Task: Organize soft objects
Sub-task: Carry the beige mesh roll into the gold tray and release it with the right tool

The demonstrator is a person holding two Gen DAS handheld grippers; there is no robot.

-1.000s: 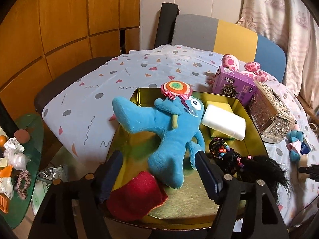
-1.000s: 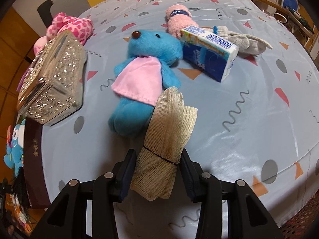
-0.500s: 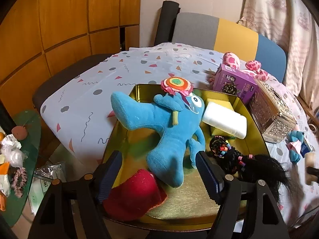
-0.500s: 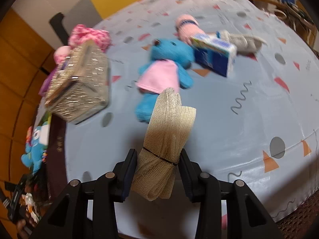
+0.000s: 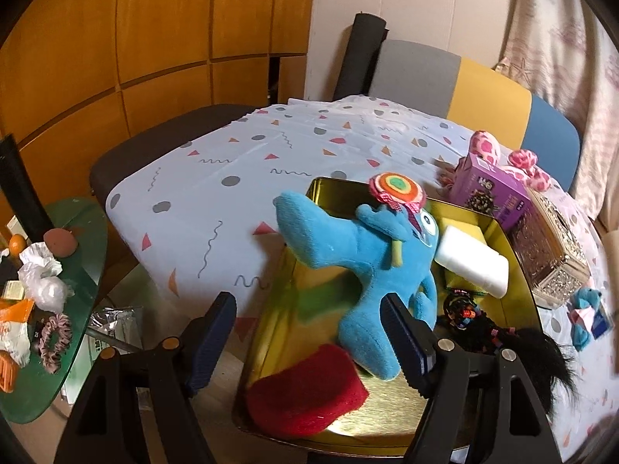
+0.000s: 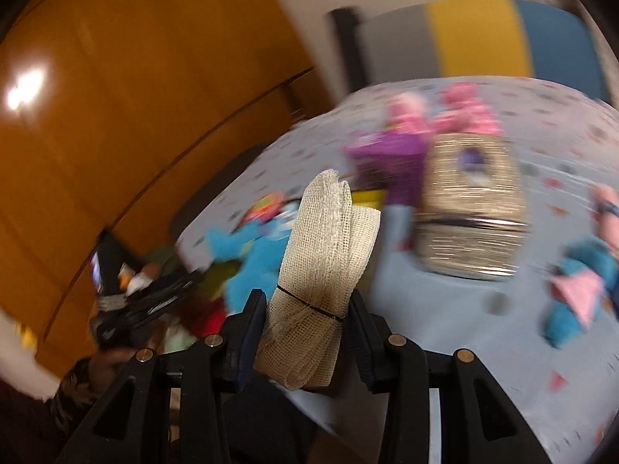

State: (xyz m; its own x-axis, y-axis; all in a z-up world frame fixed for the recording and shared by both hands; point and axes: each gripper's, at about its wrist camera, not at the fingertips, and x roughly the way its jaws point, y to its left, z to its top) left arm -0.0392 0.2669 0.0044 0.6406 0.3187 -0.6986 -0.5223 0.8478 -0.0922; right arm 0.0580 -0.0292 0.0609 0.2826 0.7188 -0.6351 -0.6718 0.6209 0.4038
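Your right gripper [image 6: 307, 332] clamps a beige mesh cloth roll tied with a black band [image 6: 323, 259], raised above the table. Your left gripper [image 5: 309, 338] hangs wide, empty, over the gold metal tray's [image 5: 332, 193] near-left edge, beside the blue plush toy [image 5: 367, 266].

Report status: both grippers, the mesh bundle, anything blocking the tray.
Right gripper shut on mesh bundle. Left gripper open, empty, over gold tray. Blue plush sprawls across tray; bare floor near front.

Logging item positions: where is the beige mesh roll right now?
Right wrist view: the mesh roll is clamped in the right gripper, held above the table's near edge, in front of the blue plush.
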